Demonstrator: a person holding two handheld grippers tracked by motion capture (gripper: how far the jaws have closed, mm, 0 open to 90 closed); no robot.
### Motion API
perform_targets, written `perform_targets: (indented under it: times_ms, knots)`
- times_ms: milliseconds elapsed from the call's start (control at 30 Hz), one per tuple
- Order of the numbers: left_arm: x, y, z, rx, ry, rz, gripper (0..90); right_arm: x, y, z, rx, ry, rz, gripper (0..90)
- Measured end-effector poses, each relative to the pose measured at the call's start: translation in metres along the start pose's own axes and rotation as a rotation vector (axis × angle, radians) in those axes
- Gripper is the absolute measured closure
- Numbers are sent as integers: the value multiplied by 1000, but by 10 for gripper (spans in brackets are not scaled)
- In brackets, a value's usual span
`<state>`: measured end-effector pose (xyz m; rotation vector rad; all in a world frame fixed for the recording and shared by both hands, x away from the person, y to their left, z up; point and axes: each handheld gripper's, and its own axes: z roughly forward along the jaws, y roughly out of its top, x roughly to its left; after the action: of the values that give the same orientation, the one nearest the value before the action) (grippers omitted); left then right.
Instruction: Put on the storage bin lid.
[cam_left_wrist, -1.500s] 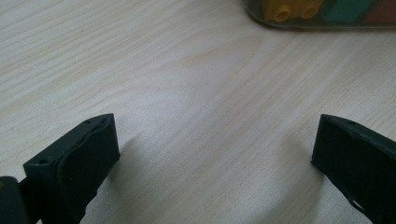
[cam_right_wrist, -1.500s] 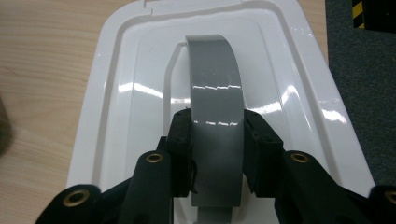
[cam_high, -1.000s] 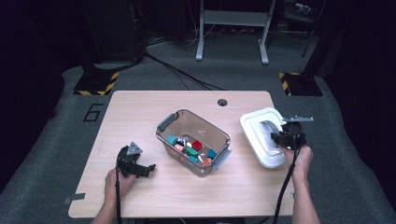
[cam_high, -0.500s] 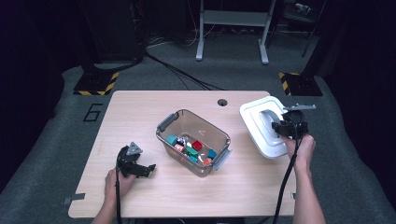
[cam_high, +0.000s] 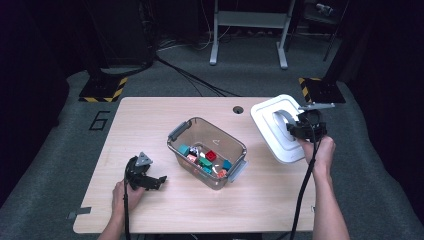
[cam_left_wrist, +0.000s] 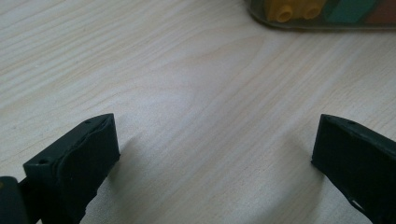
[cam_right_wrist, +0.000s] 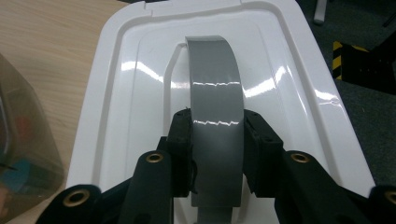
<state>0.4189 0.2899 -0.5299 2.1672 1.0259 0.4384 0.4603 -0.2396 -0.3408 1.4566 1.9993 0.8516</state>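
You're mid-carry: your right gripper (cam_right_wrist: 217, 154) pinches the grey curved handle (cam_right_wrist: 215, 107) of the white rectangular plastic lid (cam_high: 275, 127), both jaws pressed on the handle's sides. In the high view the lid sits tilted at the table's 3 o'clock edge, partly over the rim, and looks lifted rather than resting flat, though I can't tell whether any corner touches the wood. The clear smoky plastic storage bin (cam_high: 207, 152) with grey end latches stands open at table centre, at 9 o'clock from the lid and apart from it, holding small coloured building blocks (cam_high: 206, 159) in red, teal, green and orange. Your left gripper (cam_high: 145, 176) rests low on the light wooden table (cam_high: 150, 120) at about 7 o'clock from the bin, jaws spread wide with only bare wood between them; the bin's base and a yellow block (cam_left_wrist: 292, 10) sit at 1 o'clock ahead of it. Next move, as I read it: swing the lid toward 9 o'clock over the bin, level it, line up the long sides with the rim, lower it square. The lid is glossy, stepped with a raised border, with notches on its far edge; the handle is smooth, so watch for pivot in the pinch.
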Motion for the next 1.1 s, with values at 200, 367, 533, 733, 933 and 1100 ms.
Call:
perform_targets:
  times_ms: [200, 367, 533, 733, 933, 1100]
  knots:
    - [0, 0, 0, 0, -1, -1, 3, 14, 9, -4, -22, 59, -22, 671]
    - [0, 0, 0, 0, 0, 0, 3, 30, 17, -4, -37, 124, -42, 671]
    - [0, 0, 0, 0, 2, 2, 3, 45, 23, -3, -41, 176, -71, 671]
    - [0, 0, 0, 1, 2, 1, 3, 63, 27, -1, -46, 221, -108, 670]
    - [0, 0, 0, 2, 2, 3, 3, 82, 30, 4, -45, 273, -121, 670]
    - [0, 0, 0, 2, 2, 3, 3, 94, 32, 8, -45, 302, -138, 670]
